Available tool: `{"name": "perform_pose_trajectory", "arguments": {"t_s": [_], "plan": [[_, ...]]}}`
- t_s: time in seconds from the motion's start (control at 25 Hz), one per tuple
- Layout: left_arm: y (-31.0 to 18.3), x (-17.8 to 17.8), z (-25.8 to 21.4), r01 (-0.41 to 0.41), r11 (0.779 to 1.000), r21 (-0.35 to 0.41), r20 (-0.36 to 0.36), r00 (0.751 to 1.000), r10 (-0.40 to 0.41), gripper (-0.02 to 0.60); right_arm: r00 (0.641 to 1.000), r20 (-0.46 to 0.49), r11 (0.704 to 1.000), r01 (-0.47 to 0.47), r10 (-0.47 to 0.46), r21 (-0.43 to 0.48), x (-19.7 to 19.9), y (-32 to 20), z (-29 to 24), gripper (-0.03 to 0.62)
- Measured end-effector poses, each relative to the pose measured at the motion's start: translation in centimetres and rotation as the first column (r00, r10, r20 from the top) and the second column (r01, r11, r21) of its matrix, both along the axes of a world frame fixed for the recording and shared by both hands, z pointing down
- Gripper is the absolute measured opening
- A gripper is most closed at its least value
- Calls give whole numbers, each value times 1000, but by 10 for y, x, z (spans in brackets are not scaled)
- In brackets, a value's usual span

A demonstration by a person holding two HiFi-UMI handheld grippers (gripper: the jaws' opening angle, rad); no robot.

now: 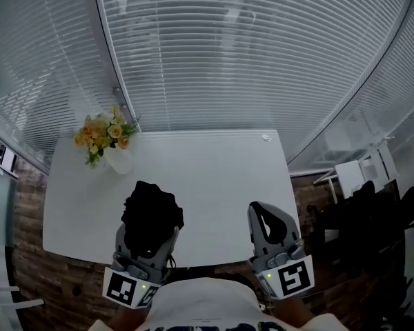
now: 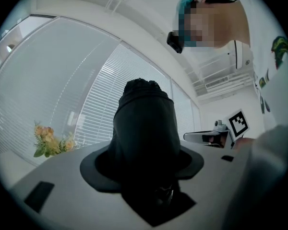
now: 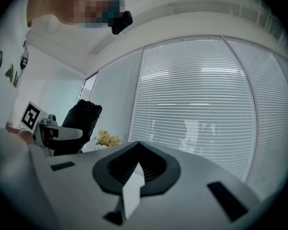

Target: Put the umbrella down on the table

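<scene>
The folded black umbrella (image 1: pixel 152 216) is gripped in the jaws of the left gripper (image 1: pixel 149 241), its bunched fabric bulging out past the grey jaws. From the head view it sits over the near part of the white tabletop (image 1: pixel 214 178), to the left; whether it touches the surface cannot be told. In the left gripper view the umbrella (image 2: pixel 146 138) fills the space between the jaws and rises up in front of the window. The right gripper (image 1: pixel 264 221) is level with it to the right, also over the near edge of the tabletop, its jaws closed together on nothing. At the far left corner stands a white vase (image 1: pixel 119 161) with yellow flowers (image 1: pixel 103 134), well apart from the umbrella. Slatted blinds (image 1: pixel 248 54) cover the windows behind.
</scene>
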State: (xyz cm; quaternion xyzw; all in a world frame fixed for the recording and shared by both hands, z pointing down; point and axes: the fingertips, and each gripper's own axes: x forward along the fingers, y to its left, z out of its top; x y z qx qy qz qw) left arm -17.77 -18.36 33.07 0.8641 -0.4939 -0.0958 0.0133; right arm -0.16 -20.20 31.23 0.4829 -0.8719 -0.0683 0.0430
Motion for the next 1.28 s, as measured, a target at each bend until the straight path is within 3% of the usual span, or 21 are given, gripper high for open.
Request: {"name": "perform_pose_trajectory", "arguments": {"t_s": [0.48,1.04,1.16,1.28], "plan": [[-30,0,3,7,1000,-11,21,1000,-7,272,1000,2,1000,23,-23,-11,-1,-32,5,9],[-37,68,-4,47,999,7,46,998,-48,272,998,27,999,50,-50,-10,71,-41,4,9],[-42,78,-1,47,999,0,70,996,-46,272,998,33,999,48,-47,-11,82,-44,5,9],[-49,85,8,27,999,-26,139,990,-23,272,998,40,999,43,-42,-14,88,-48,6,9]]}}
